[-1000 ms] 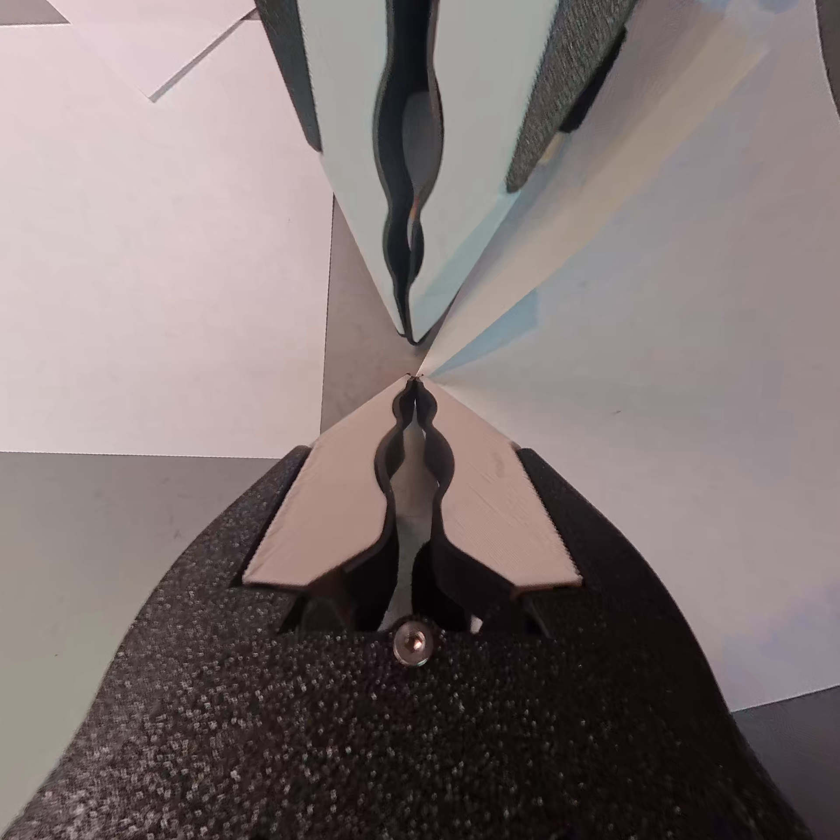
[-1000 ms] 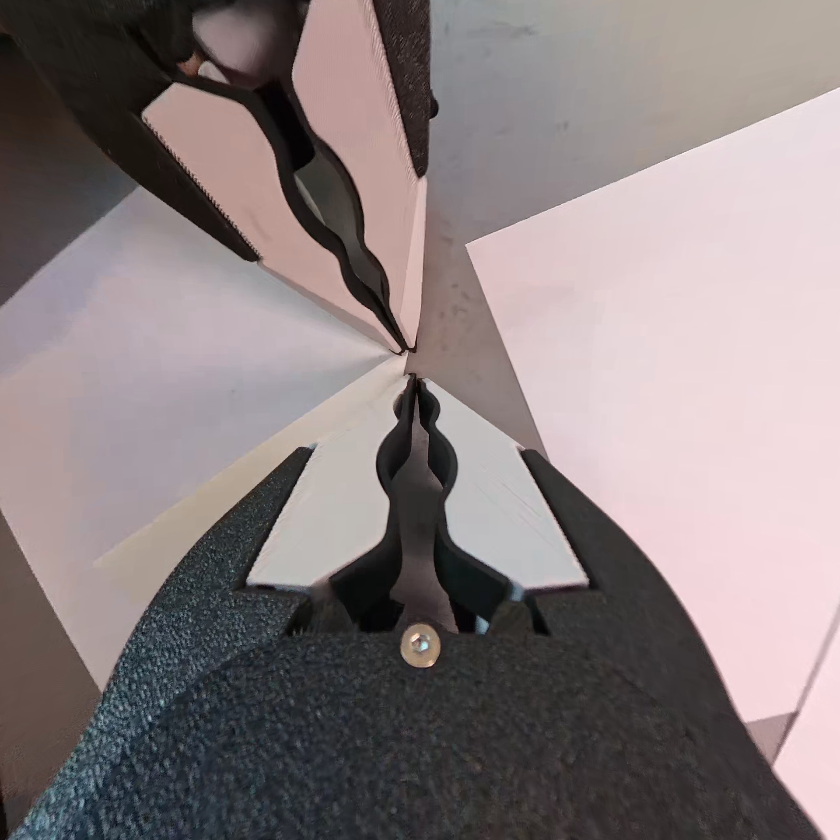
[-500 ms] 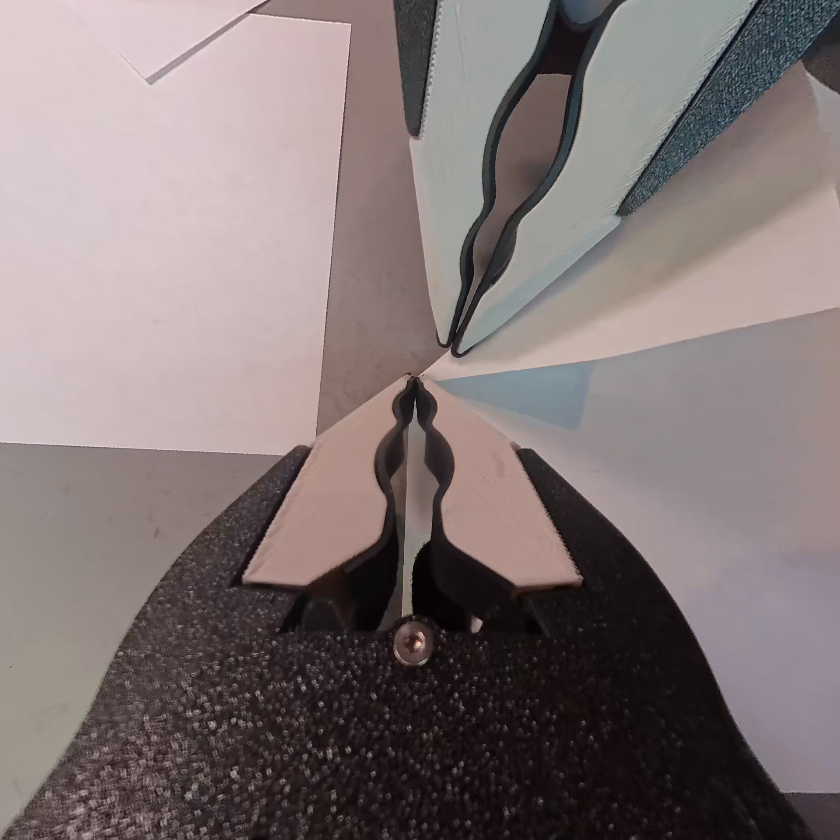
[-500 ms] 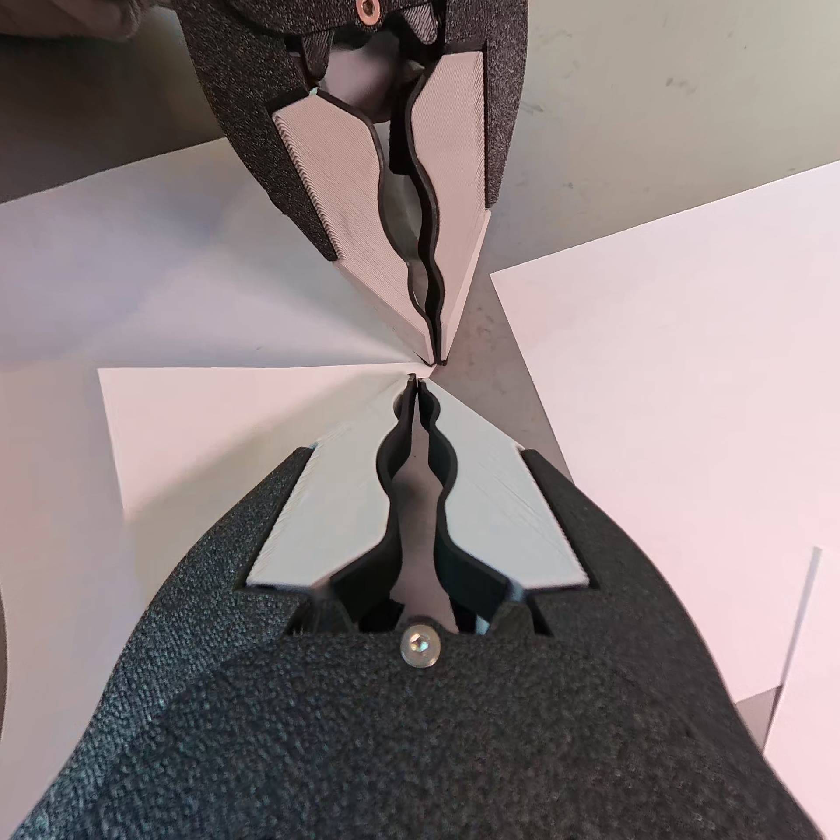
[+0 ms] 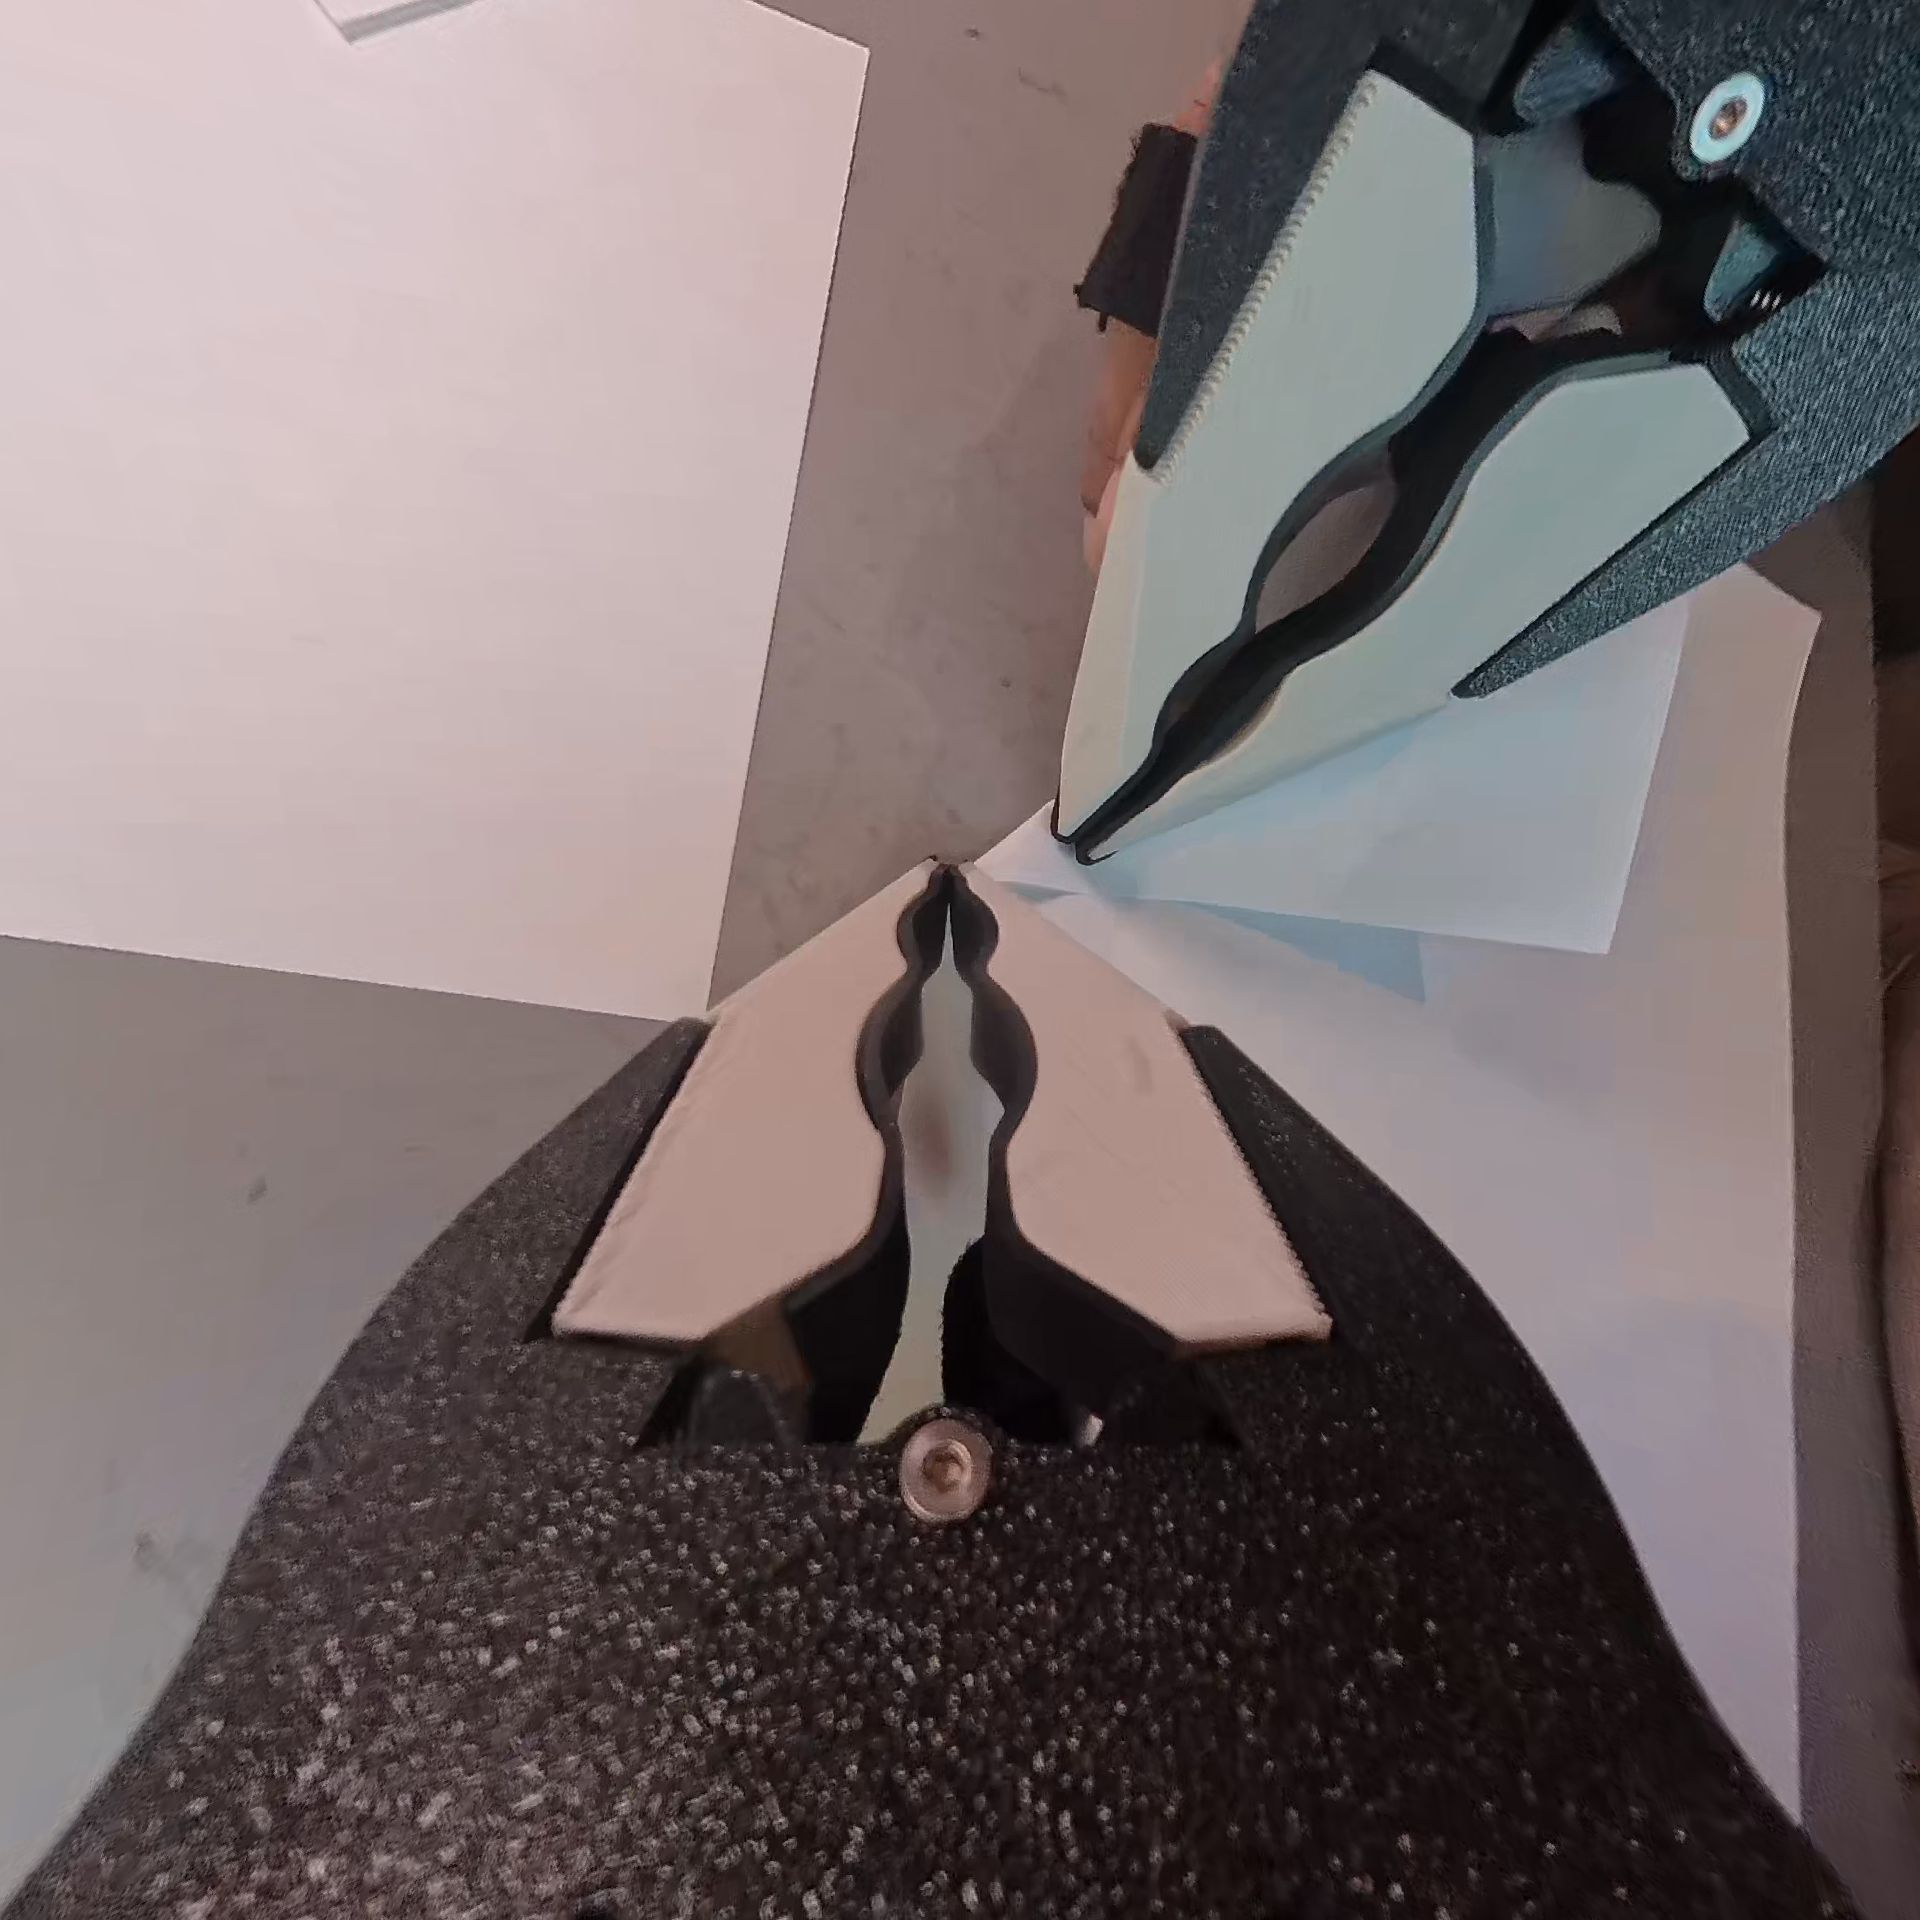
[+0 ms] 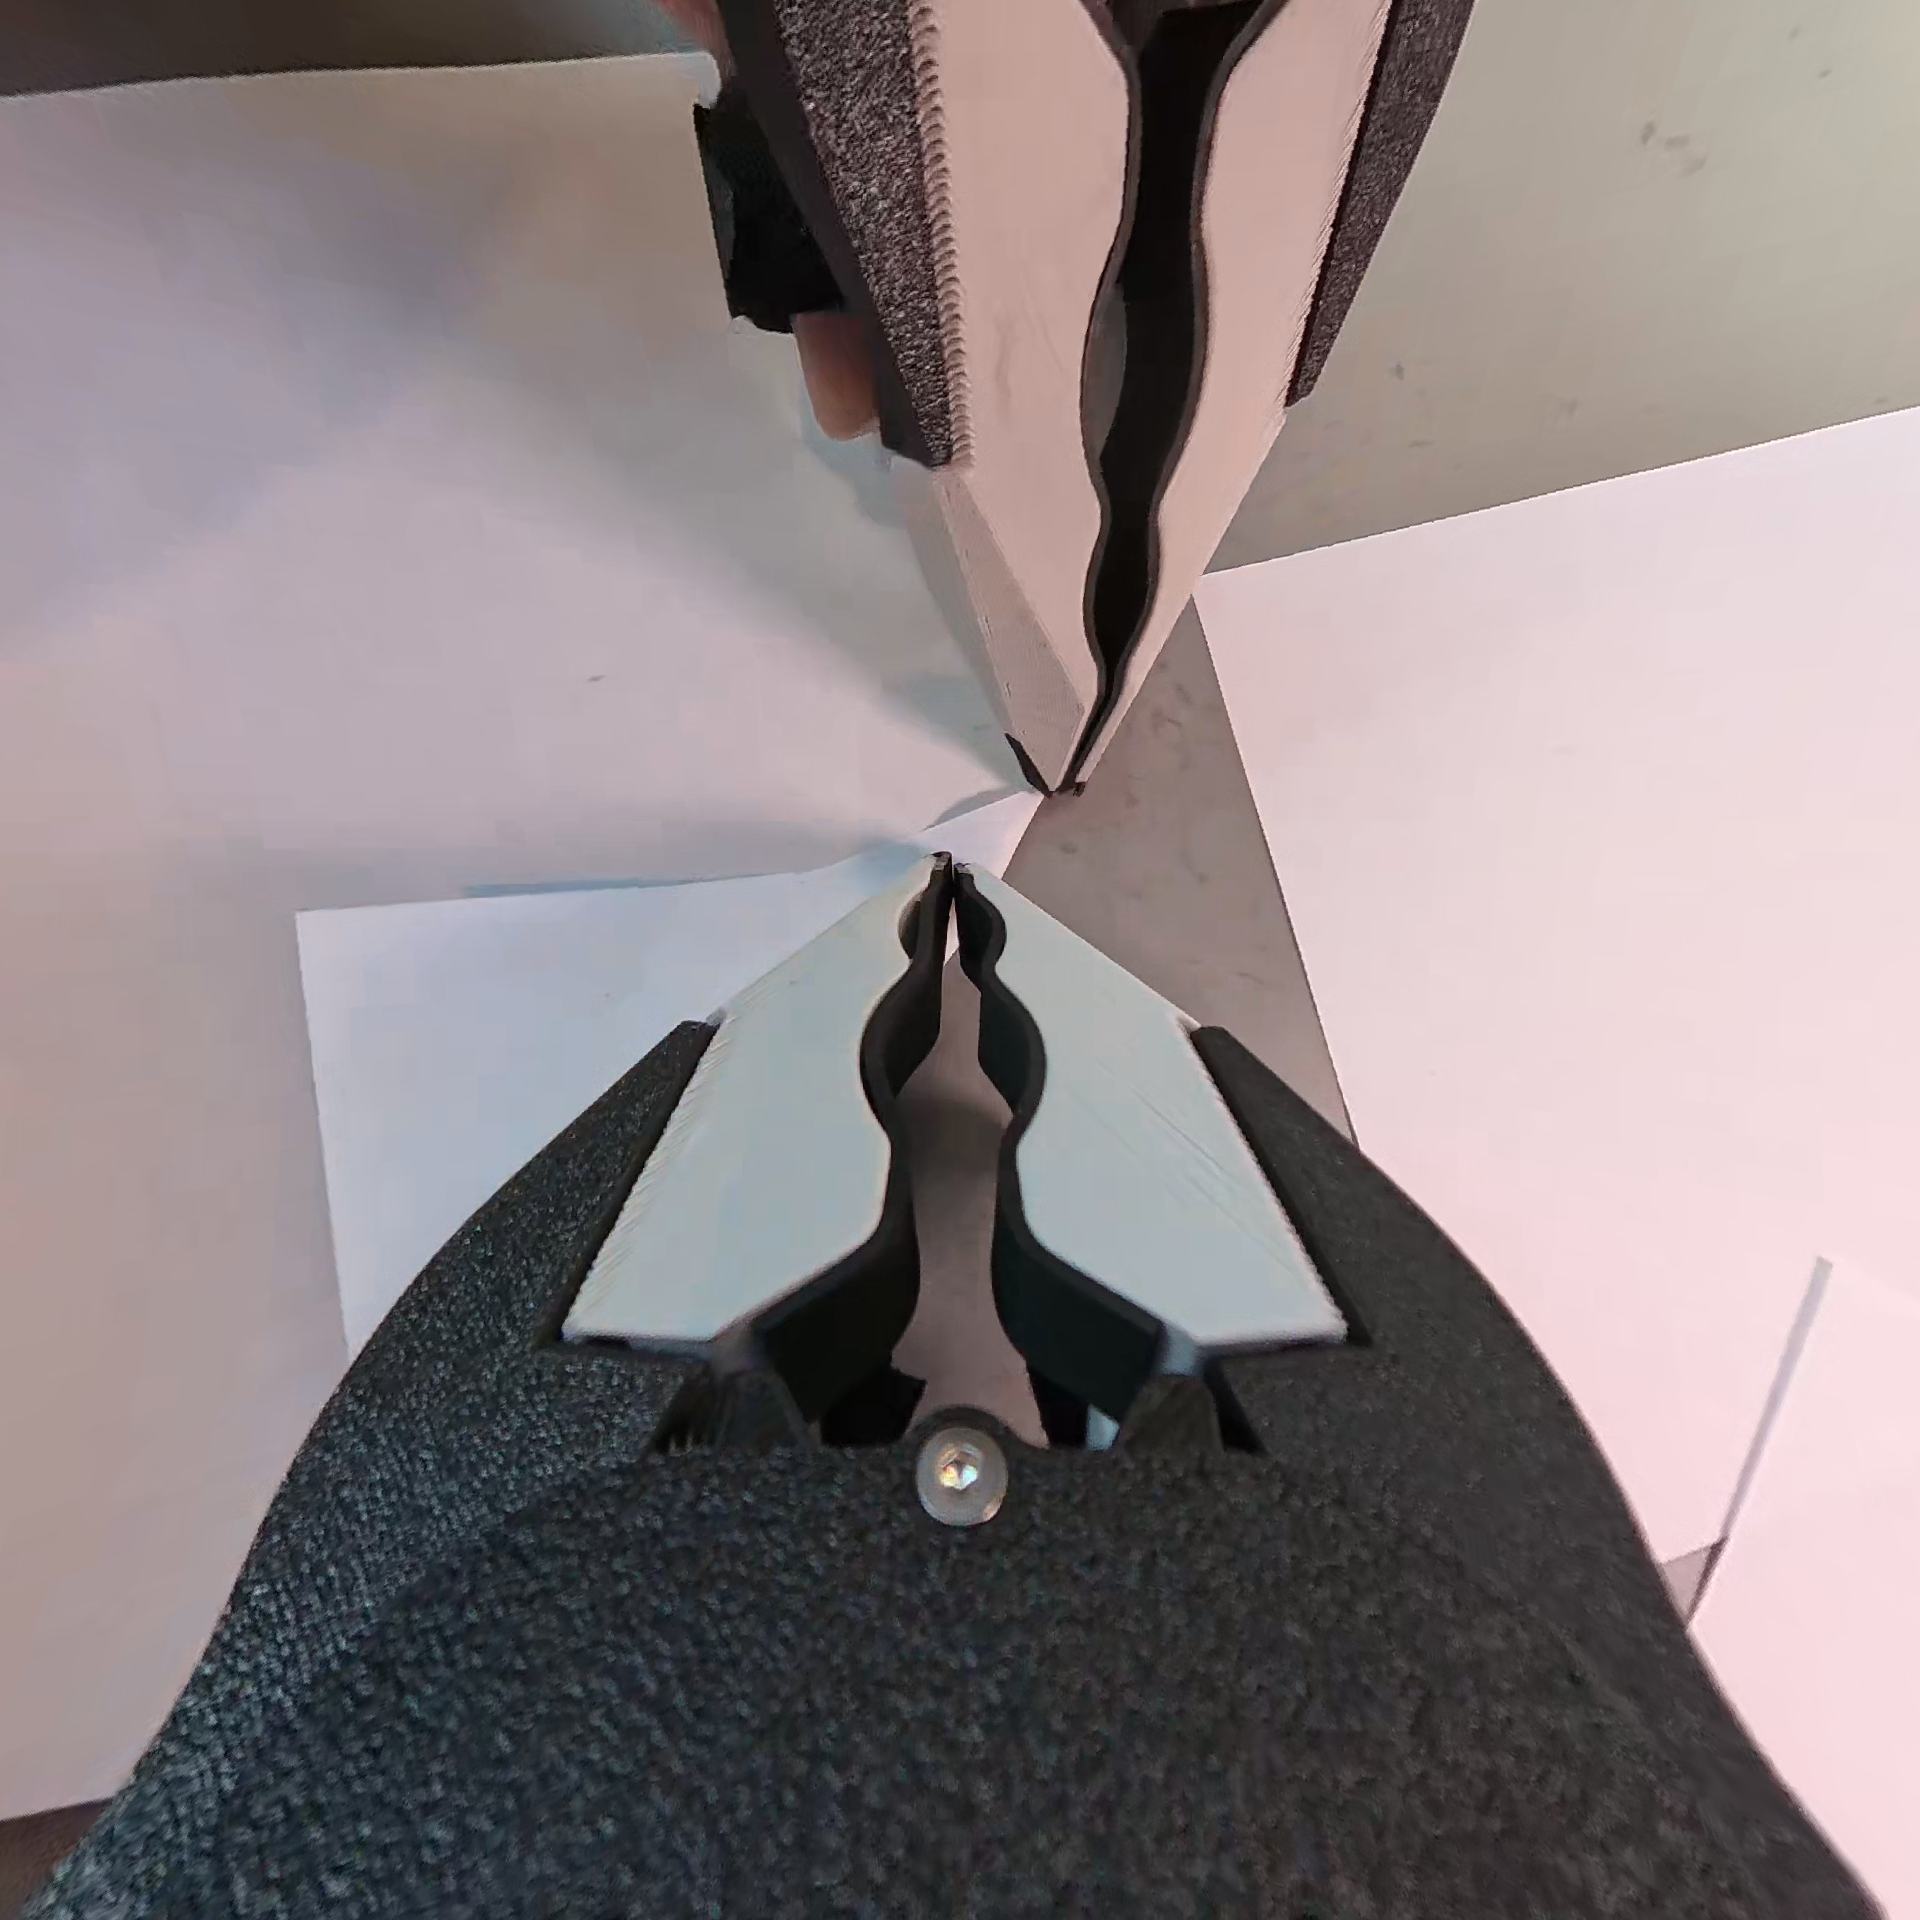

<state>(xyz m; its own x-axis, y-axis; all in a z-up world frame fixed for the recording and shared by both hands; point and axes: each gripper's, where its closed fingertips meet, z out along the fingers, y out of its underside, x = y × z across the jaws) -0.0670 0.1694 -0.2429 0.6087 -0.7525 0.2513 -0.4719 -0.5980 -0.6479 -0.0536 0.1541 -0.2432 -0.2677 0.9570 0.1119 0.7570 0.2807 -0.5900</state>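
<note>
A white paper sheet (image 5: pixel 1558 1143) lies on the grey table (image 5: pixel 914 520), with one part folded over as a flap (image 5: pixel 1507 831). My left gripper (image 5: pixel 948 868), with beige fingers, is shut at the sheet's pointed corner, and white paper shows between its fingers. My right gripper (image 6: pixel 951 868), with pale blue fingers, is shut on the tip of the flap (image 6: pixel 520 1039). In the left wrist view the right gripper (image 5: pixel 1081 847) comes in from the upper right. In the right wrist view the left gripper (image 6: pixel 1060 784) comes down from above. The two tips nearly touch.
A second white sheet (image 5: pixel 416 468) lies to the left across a strip of bare table; it also shows in the right wrist view (image 6: pixel 1558 883). Another sheet's corner (image 6: pixel 1849 1558) lies at the lower right. A hand (image 5: pixel 1112 436) with a black strap holds the right gripper. My left and right fingertips are right by each other.
The right gripper has swung from straight ahead of the left one to its upper right, taking the paper flap over with it. The flap now lies lower and flatter. The left gripper stays shut at the corner.
</note>
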